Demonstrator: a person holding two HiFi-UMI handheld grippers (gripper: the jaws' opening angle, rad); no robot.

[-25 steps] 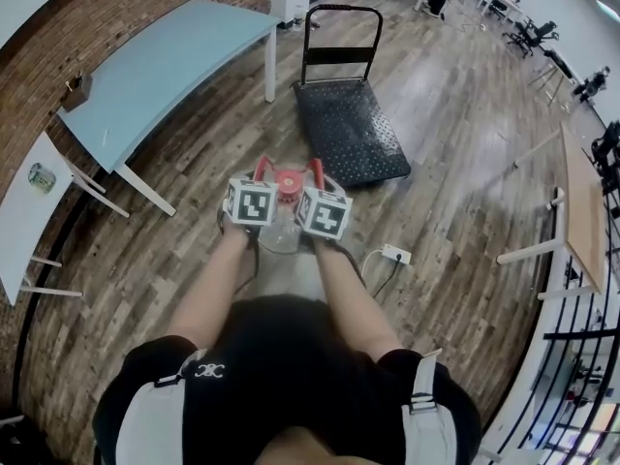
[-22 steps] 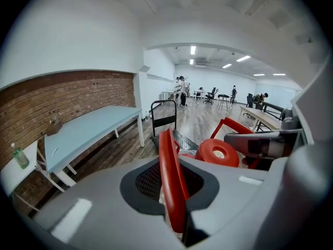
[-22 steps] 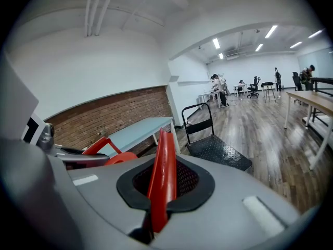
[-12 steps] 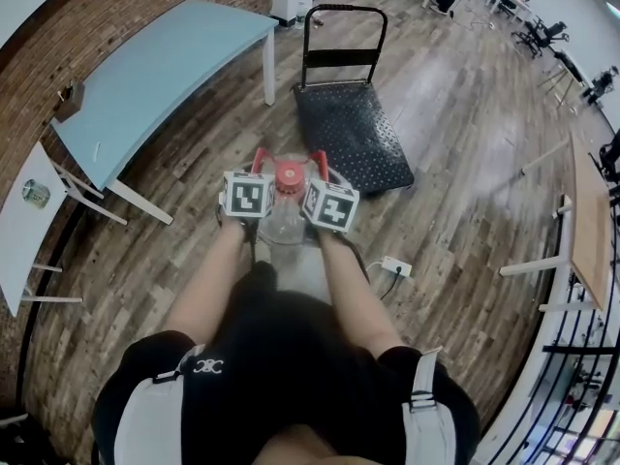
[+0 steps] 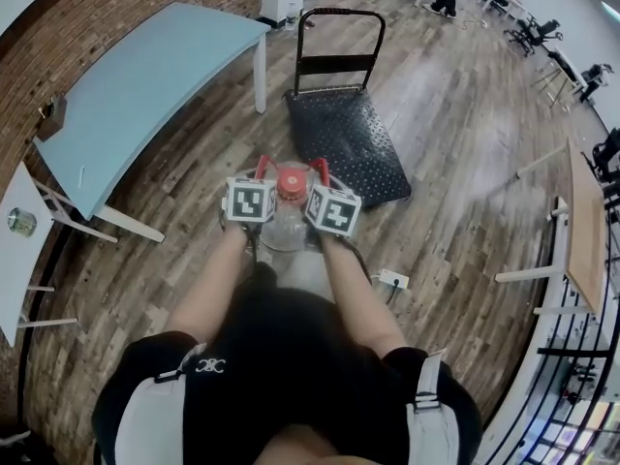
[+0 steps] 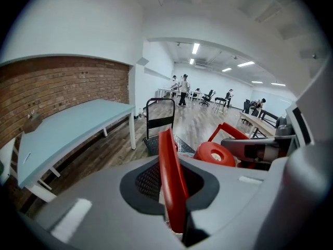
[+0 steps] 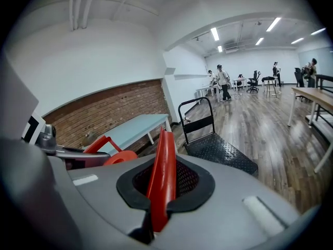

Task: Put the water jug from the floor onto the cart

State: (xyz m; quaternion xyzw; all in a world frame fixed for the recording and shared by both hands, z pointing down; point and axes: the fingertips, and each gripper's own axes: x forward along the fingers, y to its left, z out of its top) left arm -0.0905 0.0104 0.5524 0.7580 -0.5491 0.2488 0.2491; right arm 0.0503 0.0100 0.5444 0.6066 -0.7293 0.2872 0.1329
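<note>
The water jug (image 5: 282, 231) is clear with a red cap (image 5: 292, 179) and hangs off the floor in front of me, carried by two red handles. My left gripper (image 5: 260, 176) is shut on the left red handle (image 6: 171, 177), and the cap (image 6: 214, 153) shows just to its right. My right gripper (image 5: 318, 177) is shut on the right red handle (image 7: 162, 173), with the cap (image 7: 121, 158) to its left. The black platform cart (image 5: 346, 144) stands on the floor just beyond the jug, its push bar (image 5: 338, 14) at the far end.
A long pale blue table (image 5: 131, 85) runs along the brick wall at left, with a white table (image 5: 14, 260) nearer me. A white power strip (image 5: 392, 280) and cable lie on the floor at right. A wooden table (image 5: 581, 216) stands far right. People walk at the room's far end.
I have carried the jug forward toward the cart; the blue table has slid back and left in view. Both grips on the red handles are the same.
</note>
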